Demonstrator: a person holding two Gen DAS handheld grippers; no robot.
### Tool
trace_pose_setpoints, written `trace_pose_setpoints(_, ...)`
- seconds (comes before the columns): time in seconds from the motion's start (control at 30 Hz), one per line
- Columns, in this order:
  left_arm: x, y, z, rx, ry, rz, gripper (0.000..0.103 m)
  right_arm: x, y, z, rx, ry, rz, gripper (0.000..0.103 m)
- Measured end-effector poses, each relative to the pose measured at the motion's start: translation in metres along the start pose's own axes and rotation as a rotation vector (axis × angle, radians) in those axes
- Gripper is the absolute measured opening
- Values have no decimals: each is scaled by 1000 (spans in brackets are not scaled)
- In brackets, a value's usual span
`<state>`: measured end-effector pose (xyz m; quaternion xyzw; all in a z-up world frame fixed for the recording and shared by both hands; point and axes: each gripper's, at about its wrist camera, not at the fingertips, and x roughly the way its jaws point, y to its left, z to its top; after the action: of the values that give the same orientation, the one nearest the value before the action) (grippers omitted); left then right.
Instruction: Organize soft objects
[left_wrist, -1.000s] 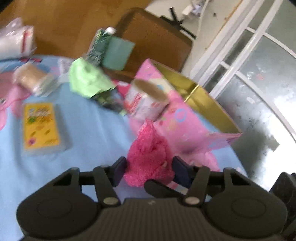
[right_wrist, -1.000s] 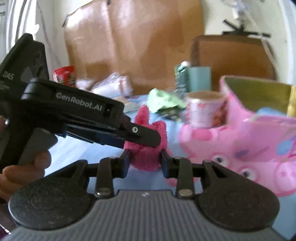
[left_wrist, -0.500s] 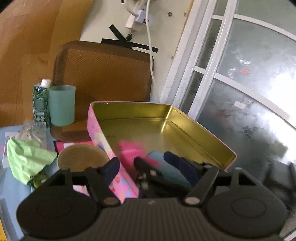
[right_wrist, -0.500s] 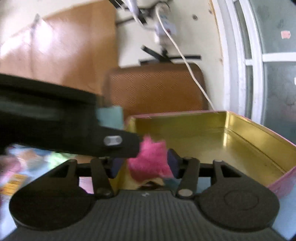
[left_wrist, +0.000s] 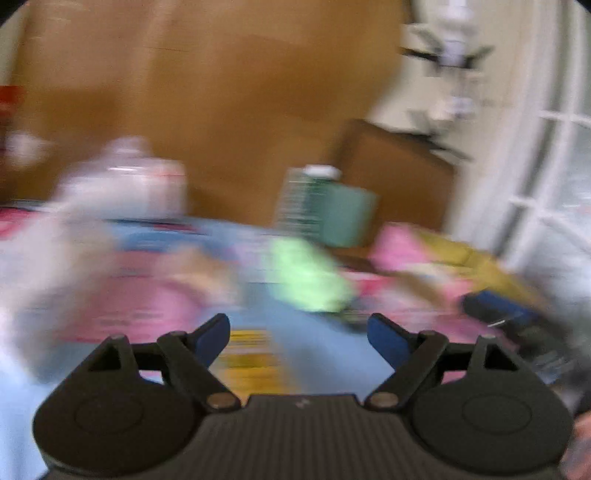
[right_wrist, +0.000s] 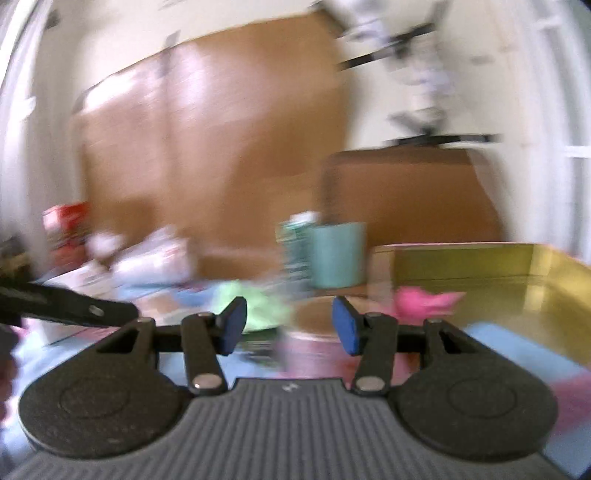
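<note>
Both views are smeared by motion. My left gripper (left_wrist: 299, 334) has its jaws opening, with nothing between them; it hangs over the blue cloth-covered table (left_wrist: 325, 354). A light green soft cloth (left_wrist: 308, 278) lies just beyond it. My right gripper (right_wrist: 289, 323) stands open and empty. The fuzzy pink soft thing (right_wrist: 424, 301) lies inside the gold-lined pink box (right_wrist: 517, 266) to its right, apart from the fingers. The green cloth (right_wrist: 258, 301) shows past the right gripper's left finger. The other gripper's arm (right_wrist: 70, 308) reaches in from the left.
A teal cup (right_wrist: 338, 254) and a green patterned carton (right_wrist: 295, 245) stand at the table's far side. White plastic packs (left_wrist: 125, 188) lie at the far left. A yellow packet (left_wrist: 255, 365) lies under the left gripper. A brown board (right_wrist: 410, 192) leans behind the box.
Both grippers let go of the pink fuzzy thing, which now lies in the gold-lined box. Both have opened wider, and the left view has swung back left over the table.
</note>
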<state>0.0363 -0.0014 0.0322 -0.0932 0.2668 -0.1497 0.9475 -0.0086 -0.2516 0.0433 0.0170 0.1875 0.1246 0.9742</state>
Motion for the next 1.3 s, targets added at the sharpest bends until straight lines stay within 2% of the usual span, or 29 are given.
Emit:
trace_pose_setpoints(0.07, -1, 26, -2, -18, -11, 84, 83, 36, 12, 18, -9, 93, 81, 54)
trace_pose_setpoints(0.13, -1, 44, -5, -78, -12, 84, 83, 81, 16, 41, 6, 173, 108, 55)
trace_pose_setpoints(0.23, 0, 59, -14, -120, -14, 81, 82, 152, 6, 78, 75, 290, 41, 57)
trace_pose_setpoints(0.27, -1, 61, -13, -135, -7, 59, 82, 175, -3, 89, 112, 319, -16, 62)
trace_pose_setpoints(0.3, -5, 63, -14, -138, -33, 30, 83, 194, -11, 97, 129, 345, -77, 67)
trace_pose_setpoints(0.33, -8, 64, -14, -133, -54, 26, 85, 216, -23, 104, 150, 391, -132, 76)
trace_pose_setpoints(0.43, -10, 62, -15, -111, -74, 1, 88, 260, -59, 106, 357, 547, -131, 77)
trace_pose_setpoints(0.5, -7, 57, -15, -91, -72, -2, 90, 273, -64, 97, 458, 598, -123, 77)
trace_pose_setpoints(0.6, -6, 54, -15, -77, -73, -14, 92, 290, -38, 88, 400, 624, -102, 79)
trace_pose_setpoints(0.63, -7, 54, -15, -80, -75, -14, 93, 296, -28, 83, 369, 633, -100, 83)
trace_pose_setpoints(0.73, -6, 58, -15, -111, -77, -9, 95, 318, -13, 69, 320, 682, -135, 87)
trace_pose_setpoints(0.8, -6, 65, -14, -150, -73, -9, 95, 322, 2, 59, 265, 690, -128, 88)
trace_pose_setpoints(0.87, -6, 74, -12, -195, -70, -5, 95, 315, 23, 54, 159, 675, -93, 77)
trace_pose_setpoints(0.93, -6, 83, -12, -251, -68, -1, 95, 298, 39, 51, 120, 671, -32, 71)
trace_pose_setpoints(1.1, -9, 100, -14, -361, -80, 14, 95, 235, 63, 35, 61, 678, 127, 67)
trace_pose_setpoints(1.23, -11, 100, -14, -364, -83, 15, 95, 176, 82, 16, -69, 638, 185, 67)
trace_pose_setpoints(1.3, -12, 99, -14, -361, -84, 18, 95, 148, 76, 16, -64, 599, 218, 67)
